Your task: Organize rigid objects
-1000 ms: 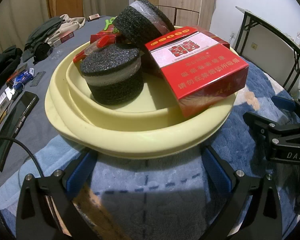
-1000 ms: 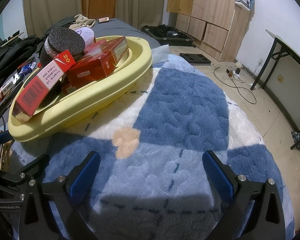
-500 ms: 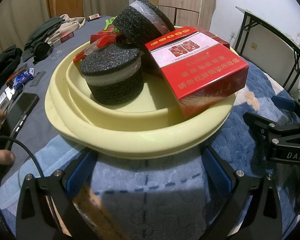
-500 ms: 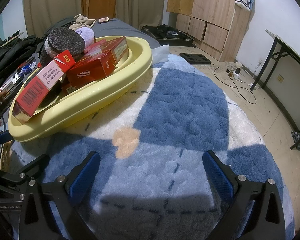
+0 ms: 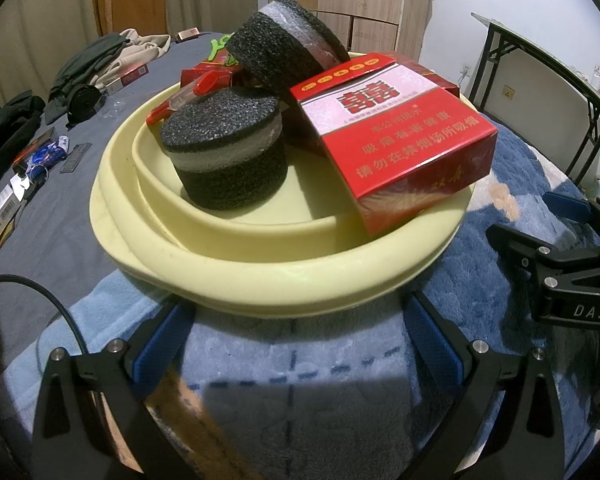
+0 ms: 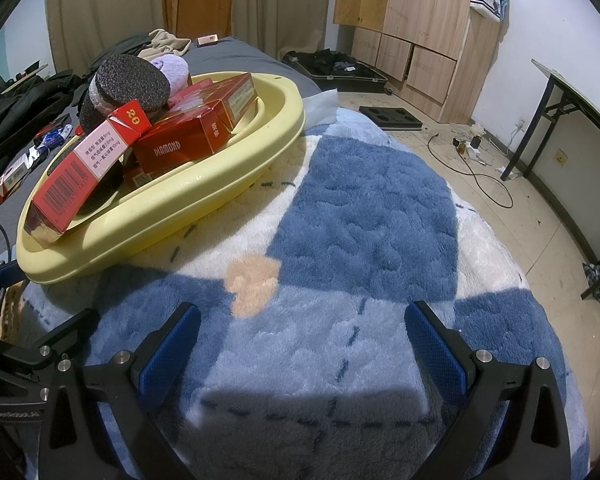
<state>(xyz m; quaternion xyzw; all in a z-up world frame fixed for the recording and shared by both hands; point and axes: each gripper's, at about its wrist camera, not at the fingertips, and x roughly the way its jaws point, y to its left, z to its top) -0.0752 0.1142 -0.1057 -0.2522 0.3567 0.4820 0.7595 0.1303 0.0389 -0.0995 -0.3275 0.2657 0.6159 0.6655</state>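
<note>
Both tongs rest low on the fleece blanket (image 6: 360, 200), apart and holding nothing: left tongs (image 5: 296, 344) point straight at the near rim of the yellow basin (image 5: 260, 276); right tongs (image 6: 300, 340) sit beside them, aimed across bare blanket with the basin off to their left. The basin stands at the near end of the bed, partly on the blanket, partly on the grey sheet (image 5: 52, 232). It already holds the rigid items: one foam puck (image 5: 224, 156) upright near its front left wall, a second foam puck (image 5: 288, 52) tilted on the pile behind, a red carton (image 5: 396, 140) leaning over the right rim, a Diamond carton (image 6: 184, 144) beneath, and a red-capped tube (image 5: 198, 90) at the back. We judge the load essentially gathered; what remains looks like tidying or adding the loose boxes (image 5: 0, 212) at the left edge of the bed. If we reach in next, we take the overhanging red carton first, gripping across its narrow faces and lifting straight up, since it looks the likeliest to tip out. The foam should compress, so we close gently. The blanket is soft and uneven, so the basin could rock if pressed on one rim. Beyond the bed: tiled floor (image 6: 500, 200) with cables, wooden cabinets (image 6: 420, 20), a folding table (image 6: 572, 92) by the white wall, and dark clothes (image 5: 100, 56) heaped at the far end of the bed.
</note>
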